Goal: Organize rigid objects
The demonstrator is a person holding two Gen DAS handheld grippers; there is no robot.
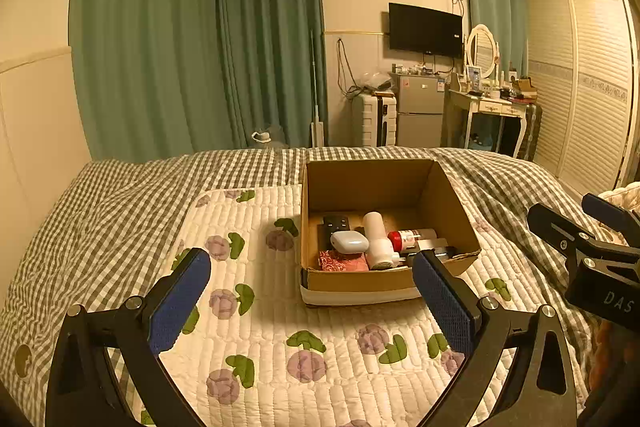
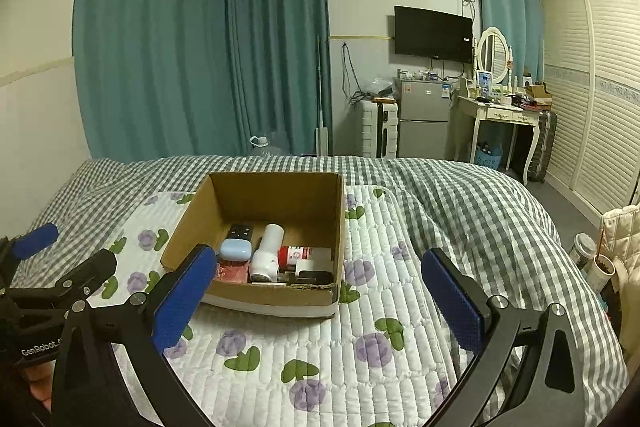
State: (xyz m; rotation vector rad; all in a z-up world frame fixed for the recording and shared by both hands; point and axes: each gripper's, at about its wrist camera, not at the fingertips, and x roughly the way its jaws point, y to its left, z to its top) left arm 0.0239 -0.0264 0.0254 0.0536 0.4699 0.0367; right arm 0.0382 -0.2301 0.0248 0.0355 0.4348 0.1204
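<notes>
An open cardboard box (image 1: 448,195) (image 2: 188,223) stands on a white floral quilted mat (image 1: 304,339) (image 2: 320,339) on the bed. Inside lie a black remote (image 1: 336,223) (image 2: 241,231), a pale blue case (image 1: 349,242) (image 2: 236,250), a white bottle (image 1: 378,239) (image 2: 268,253), a red-capped bottle (image 1: 408,238) (image 2: 298,253), a pink item (image 1: 342,262) and dark items. My left gripper (image 1: 312,301) is open and empty, in front of the box. My right gripper (image 2: 316,297) is open and empty, in front of the box's right part.
The mat lies on a grey checked duvet (image 1: 120,195) (image 2: 460,199). Beyond the bed are green curtains (image 1: 200,39), a small fridge (image 1: 420,111), a dressing table (image 2: 504,115) and a louvred wardrobe (image 2: 600,87). Cups (image 2: 592,259) stand at the bed's right side.
</notes>
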